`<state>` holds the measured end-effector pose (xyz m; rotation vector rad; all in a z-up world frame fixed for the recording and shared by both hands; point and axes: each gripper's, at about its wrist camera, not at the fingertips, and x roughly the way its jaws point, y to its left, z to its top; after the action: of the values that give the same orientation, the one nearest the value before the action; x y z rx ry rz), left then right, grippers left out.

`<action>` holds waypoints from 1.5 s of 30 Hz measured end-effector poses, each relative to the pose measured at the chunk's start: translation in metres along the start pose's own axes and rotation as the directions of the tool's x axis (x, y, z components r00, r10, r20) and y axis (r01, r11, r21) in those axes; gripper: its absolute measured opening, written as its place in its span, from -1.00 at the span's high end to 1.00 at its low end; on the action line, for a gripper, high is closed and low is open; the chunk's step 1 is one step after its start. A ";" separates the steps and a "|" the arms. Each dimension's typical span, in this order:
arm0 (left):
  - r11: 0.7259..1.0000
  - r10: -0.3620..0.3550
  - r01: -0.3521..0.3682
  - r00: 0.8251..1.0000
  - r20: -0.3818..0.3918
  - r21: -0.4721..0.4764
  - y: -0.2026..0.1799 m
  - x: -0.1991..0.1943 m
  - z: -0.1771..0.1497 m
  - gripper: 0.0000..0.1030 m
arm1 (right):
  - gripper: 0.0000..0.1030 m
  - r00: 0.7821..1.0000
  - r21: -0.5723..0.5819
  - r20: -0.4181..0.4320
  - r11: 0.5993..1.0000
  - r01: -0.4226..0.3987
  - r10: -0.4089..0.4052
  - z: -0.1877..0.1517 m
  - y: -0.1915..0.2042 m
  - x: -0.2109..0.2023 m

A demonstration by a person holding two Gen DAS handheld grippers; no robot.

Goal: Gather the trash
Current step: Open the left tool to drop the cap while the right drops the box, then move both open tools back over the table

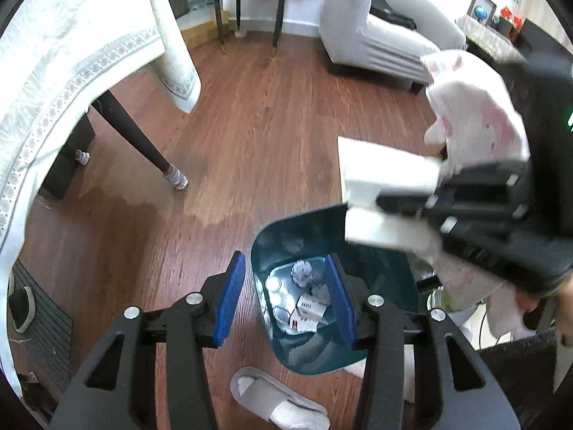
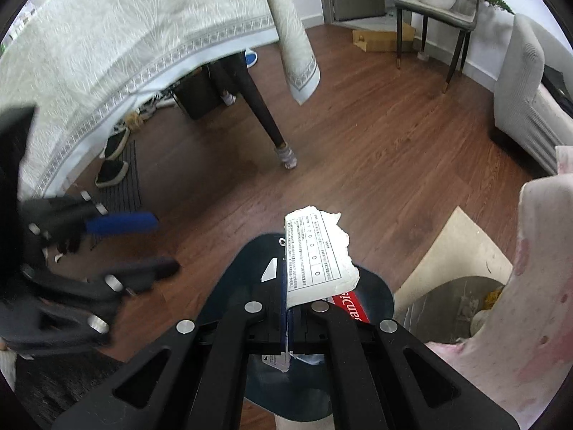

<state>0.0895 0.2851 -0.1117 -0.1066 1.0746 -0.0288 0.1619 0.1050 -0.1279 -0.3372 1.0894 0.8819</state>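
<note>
Right gripper (image 2: 286, 308) pinches printed packaging (image 2: 317, 261); left view shows blank side.

left gripper (image 1: 284, 301): fingers apart, empty | right gripper (image 2: 286, 308): fingers clamped shut

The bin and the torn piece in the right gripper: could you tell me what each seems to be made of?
Bin: probably moulded plastic, dark teal, smooth with a slight sheen. Torn piece, clamped in the right gripper: thin card or paper, matte white with a printed table and a ragged edge.

Teal bin (image 1: 272, 247), blue pads (image 1: 232, 297).
</note>
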 end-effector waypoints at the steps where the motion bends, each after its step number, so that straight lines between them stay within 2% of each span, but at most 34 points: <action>1: 1.000 -0.003 0.003 1.000 0.012 -0.004 0.000 -0.004 0.002 0.10 | 1.00 1.000 -0.002 -0.009 1.000 0.001 -0.001 -0.001 0.000 0.003; 11: 0.998 -0.038 0.043 0.990 0.139 -0.034 -0.009 -0.042 0.028 0.18 | 1.00 0.991 -0.024 -0.137 1.000 0.000 -0.003 -0.020 0.006 0.042; 24: 0.996 -0.052 0.068 0.974 0.222 -0.062 -0.012 -0.071 0.044 0.18 | 0.96 0.967 -0.059 -0.251 0.998 0.024 -0.038 -0.047 0.011 0.067; 25: 0.995 -0.053 0.070 0.973 0.225 -0.065 -0.013 -0.071 0.045 0.18 | 0.86 0.966 -0.060 -0.255 0.998 0.026 -0.041 -0.049 0.011 0.068; 27: 0.996 -0.050 0.066 0.972 0.229 -0.066 -0.015 -0.073 0.048 0.18 | 0.42 0.964 -0.058 -0.261 0.998 0.026 -0.040 -0.053 0.010 0.067; 28: 0.996 -0.039 0.056 0.972 0.234 -0.064 -0.018 -0.073 0.050 0.18 | -0.04 0.966 -0.056 -0.258 0.998 0.023 -0.037 -0.054 0.010 0.065; 29: 0.997 -0.036 0.052 0.971 0.236 -0.064 -0.019 -0.073 0.050 0.18 | -0.10 0.967 -0.054 -0.251 0.998 0.021 -0.034 -0.055 0.009 0.063; 33: 0.996 -0.036 0.056 0.967 0.254 -0.070 -0.023 -0.076 0.058 0.18 | -0.10 0.972 -0.066 -0.233 0.998 0.017 -0.032 -0.055 0.011 0.051; 36: 0.998 -0.011 0.028 0.963 0.269 -0.061 -0.031 -0.078 0.063 0.18 | -0.10 0.978 -0.067 -0.207 0.998 0.009 -0.023 -0.054 0.012 0.038; 45: 0.997 0.000 0.025 0.947 0.322 -0.073 -0.048 -0.085 0.079 0.18 | -0.10 0.998 -0.072 -0.060 0.997 -0.035 0.031 -0.042 0.011 -0.031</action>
<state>0.1193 0.2496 0.0047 -0.1810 0.7479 0.0177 0.1217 0.0709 -0.1186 -0.4093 1.1213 0.9477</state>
